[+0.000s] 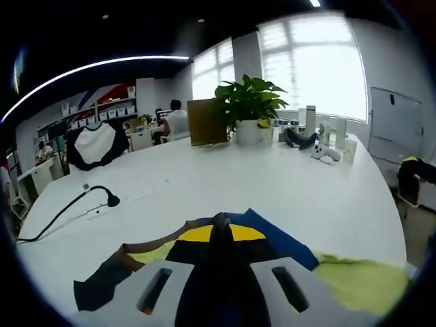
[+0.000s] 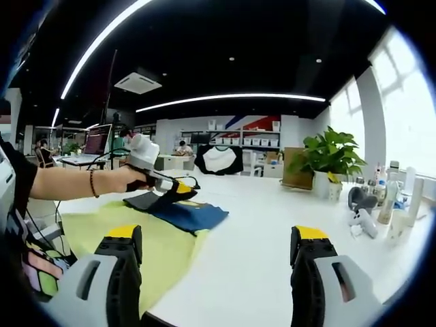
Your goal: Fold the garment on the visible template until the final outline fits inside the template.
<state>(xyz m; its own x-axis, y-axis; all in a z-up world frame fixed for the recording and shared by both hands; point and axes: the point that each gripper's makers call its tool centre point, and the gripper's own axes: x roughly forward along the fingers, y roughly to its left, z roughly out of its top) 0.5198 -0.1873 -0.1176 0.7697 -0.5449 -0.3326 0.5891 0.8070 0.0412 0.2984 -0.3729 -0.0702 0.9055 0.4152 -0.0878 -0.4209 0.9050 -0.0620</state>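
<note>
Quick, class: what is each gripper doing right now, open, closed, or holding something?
Left gripper: closed on the dark blue garment.
Right gripper: open, fingers wide apart, holding nothing, above the white table.

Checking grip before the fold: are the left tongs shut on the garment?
Shut on the blue garment: the left tongs pinch its edge, yellow tips together.

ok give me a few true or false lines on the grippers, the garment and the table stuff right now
1. The left gripper is shut on the blue garment. True.
2. The right gripper is shut on the garment. False: its jaws stand wide apart, holding nothing.
3. The garment lies partly on a yellow-green template. True.
4. The potted plant stands on the template. False: it stands farther off on the white table, near the windows.
</note>
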